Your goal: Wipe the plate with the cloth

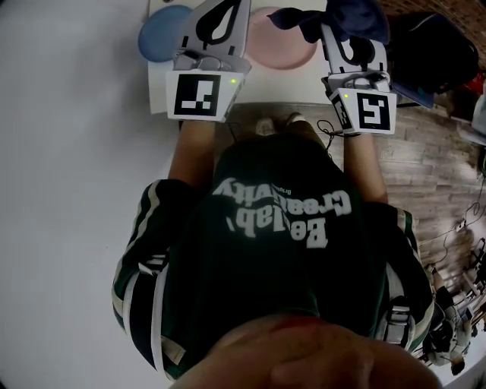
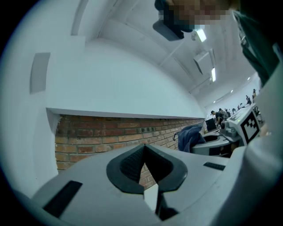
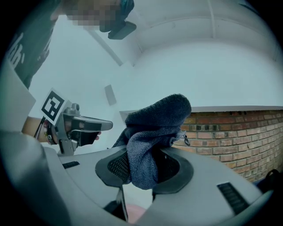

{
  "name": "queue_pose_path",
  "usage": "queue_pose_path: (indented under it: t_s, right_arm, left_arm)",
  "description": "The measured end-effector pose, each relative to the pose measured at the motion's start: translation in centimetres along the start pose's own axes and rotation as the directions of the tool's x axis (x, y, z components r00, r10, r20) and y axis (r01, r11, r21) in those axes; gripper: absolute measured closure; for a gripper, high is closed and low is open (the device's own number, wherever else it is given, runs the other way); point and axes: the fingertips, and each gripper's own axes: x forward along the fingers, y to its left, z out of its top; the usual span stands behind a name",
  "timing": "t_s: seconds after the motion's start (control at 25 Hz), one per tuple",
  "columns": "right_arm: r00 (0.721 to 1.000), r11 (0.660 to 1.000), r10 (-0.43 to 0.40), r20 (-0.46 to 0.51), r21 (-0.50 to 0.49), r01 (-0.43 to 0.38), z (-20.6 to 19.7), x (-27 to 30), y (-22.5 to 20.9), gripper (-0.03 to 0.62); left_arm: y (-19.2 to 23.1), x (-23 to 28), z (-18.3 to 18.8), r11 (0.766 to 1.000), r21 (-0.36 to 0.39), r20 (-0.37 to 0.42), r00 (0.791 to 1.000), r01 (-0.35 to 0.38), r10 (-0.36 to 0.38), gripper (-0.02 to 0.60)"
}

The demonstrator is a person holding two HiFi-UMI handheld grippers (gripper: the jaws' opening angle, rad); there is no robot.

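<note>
Person in a dark green printed shirt [image 1: 281, 220] fills most of the head view, standing at the near edge of a white table [image 1: 266, 87].

Two plates lie flat on the table, side by side and not touching: a blue plate [image 1: 161, 30] on the left and a pink plate [image 1: 285, 49] on the right. The pink one is probably the one to wipe, since the cloth hangs over it.

Left tool [image 1: 225, 9] is held above the gap between the plates. Its jaws are closed together with nothing in them, clear in the left gripper view [image 2: 145, 165].

Right tool [image 1: 342, 34] is clamped on the dark blue cloth [image 1: 334, 15]. In the right gripper view [image 3: 143, 170] the cloth [image 3: 150, 137] is pinched at a fold between the pads, with a bunched wad sticking out past the tips and a little hanging below. The cloth is off the plate and not touching it.

Handling, judged:
- The cloth looks soft, limp, light and terry-like. It will drape and smear rather than push.
- The grip at the fold looks secure, and the loose wad is the wiping face.
- The plates look stiff and smooth, and likely light, so one may skate on the table under wiping.
- The rim is the spot for the empty left tool to pin or steady it.
</note>
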Motion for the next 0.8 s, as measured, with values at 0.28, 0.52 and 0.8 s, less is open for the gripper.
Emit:
queue_pose_path:
  t_s: [0.28,0.52,0.8]
  right_arm:
    - [1.000,1.000,-0.008,-0.004,-0.001,0.008,1.0,0.6,-1.0,0.473]
    - [0.999,0.999,-0.048,-0.004,0.007,0.048,-0.7,-1.0,-1.1,0.473]
    - [0.997,0.996,-0.075,0.028,-0.048,0.076,-1.2,-1.2,-0.8,0.476]
  left_arm:
    - [0.3,1.4,0.6,1.000,-0.008,0.005,1.000,-0.015,0.015,0.580]
    - [-0.1,-0.7,-2.2,0.998,0.025,0.069,0.996,-0.065,0.063,0.580]
    - [1.0,-1.6,-3.7,0.992,0.075,0.083,0.992,-0.104,0.098,0.580]
